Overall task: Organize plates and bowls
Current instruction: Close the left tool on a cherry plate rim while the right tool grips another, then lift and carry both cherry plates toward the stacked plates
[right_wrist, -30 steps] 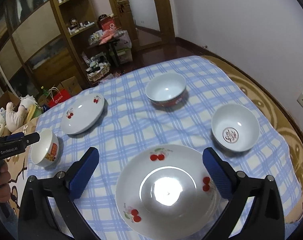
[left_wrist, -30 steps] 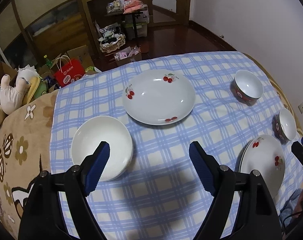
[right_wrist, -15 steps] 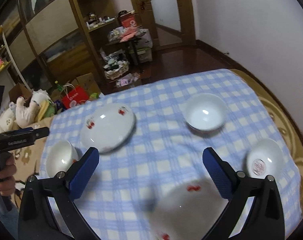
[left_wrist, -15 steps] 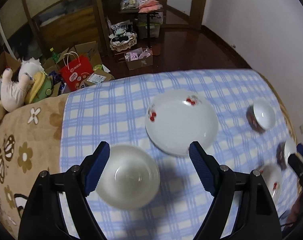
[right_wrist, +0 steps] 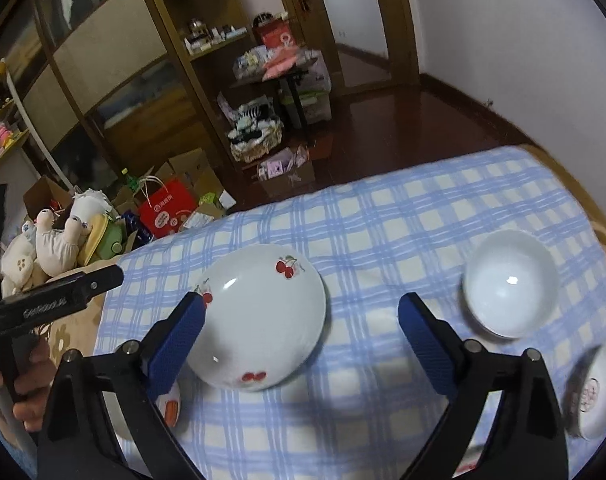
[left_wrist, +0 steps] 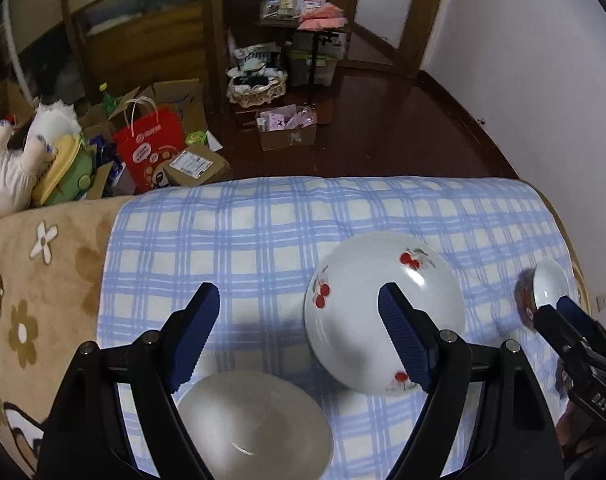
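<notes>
Two handheld grippers are hanging over a table draped in a blue-and-white checked tablecloth. A cherry-print plate is sitting near the middle of the cloth and serves as the landmark here.

The left gripper is holding its blue-padded jaws wide apart with nothing between them; its right pad is overlapping the plate's near edge in the view, with no sign of contact. Just left of the plate and closer to the camera, a plain white bowl is resting on the cloth, blurred.

The right gripper is likewise standing wide open and gripping nothing; the plate is showing just inside its left pad. To the right of the plate, well apart, a white bowl is sitting empty. Farther right again, at the frame's edge, a small bowl with a red emblem is appearing blurred.

Left of the plate, a person's hand is gripping the left gripper's handle. Beyond the plate, off the table, a red paper bag, cardboard boxes and plush toys are crowding the dark floor.
</notes>
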Motion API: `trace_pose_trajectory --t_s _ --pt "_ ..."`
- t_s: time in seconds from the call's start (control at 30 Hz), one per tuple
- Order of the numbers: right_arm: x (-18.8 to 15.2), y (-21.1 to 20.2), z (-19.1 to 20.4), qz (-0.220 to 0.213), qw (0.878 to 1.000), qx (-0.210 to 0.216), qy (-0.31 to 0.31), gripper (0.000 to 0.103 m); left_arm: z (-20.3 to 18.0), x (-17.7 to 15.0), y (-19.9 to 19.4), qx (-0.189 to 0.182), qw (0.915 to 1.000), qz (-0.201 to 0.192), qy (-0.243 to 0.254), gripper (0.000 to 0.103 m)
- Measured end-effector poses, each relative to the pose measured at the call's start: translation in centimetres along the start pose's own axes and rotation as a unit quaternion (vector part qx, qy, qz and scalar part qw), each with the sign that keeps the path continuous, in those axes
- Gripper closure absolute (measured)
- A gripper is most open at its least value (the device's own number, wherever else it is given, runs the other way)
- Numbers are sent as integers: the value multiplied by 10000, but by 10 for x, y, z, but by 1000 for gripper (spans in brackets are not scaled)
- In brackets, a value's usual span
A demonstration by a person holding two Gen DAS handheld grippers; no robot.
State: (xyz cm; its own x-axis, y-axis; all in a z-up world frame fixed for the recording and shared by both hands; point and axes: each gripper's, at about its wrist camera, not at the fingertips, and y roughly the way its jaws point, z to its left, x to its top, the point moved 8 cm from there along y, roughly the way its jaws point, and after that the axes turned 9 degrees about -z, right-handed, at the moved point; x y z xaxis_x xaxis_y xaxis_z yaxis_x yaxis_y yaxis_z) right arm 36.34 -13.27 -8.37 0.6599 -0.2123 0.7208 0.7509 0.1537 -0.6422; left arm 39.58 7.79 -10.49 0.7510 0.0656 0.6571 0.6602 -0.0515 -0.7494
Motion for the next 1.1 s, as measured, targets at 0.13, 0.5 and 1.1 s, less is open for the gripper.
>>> trace_pose_trajectory --t_s 0.13,0.5,1.1 --pt "-4 33 0 349 9994 -45 -67 2 4 -7 24 -5 9998 200 -83 22" --pt "-31 86 -13 986 9944 -106 -368 26 0 -40 85 -116 9963 826 -188 23" --pt "-60 115 -16 1481 9887 181 -165 92 -6 -63 109 -237 9910 1247 -421 72"
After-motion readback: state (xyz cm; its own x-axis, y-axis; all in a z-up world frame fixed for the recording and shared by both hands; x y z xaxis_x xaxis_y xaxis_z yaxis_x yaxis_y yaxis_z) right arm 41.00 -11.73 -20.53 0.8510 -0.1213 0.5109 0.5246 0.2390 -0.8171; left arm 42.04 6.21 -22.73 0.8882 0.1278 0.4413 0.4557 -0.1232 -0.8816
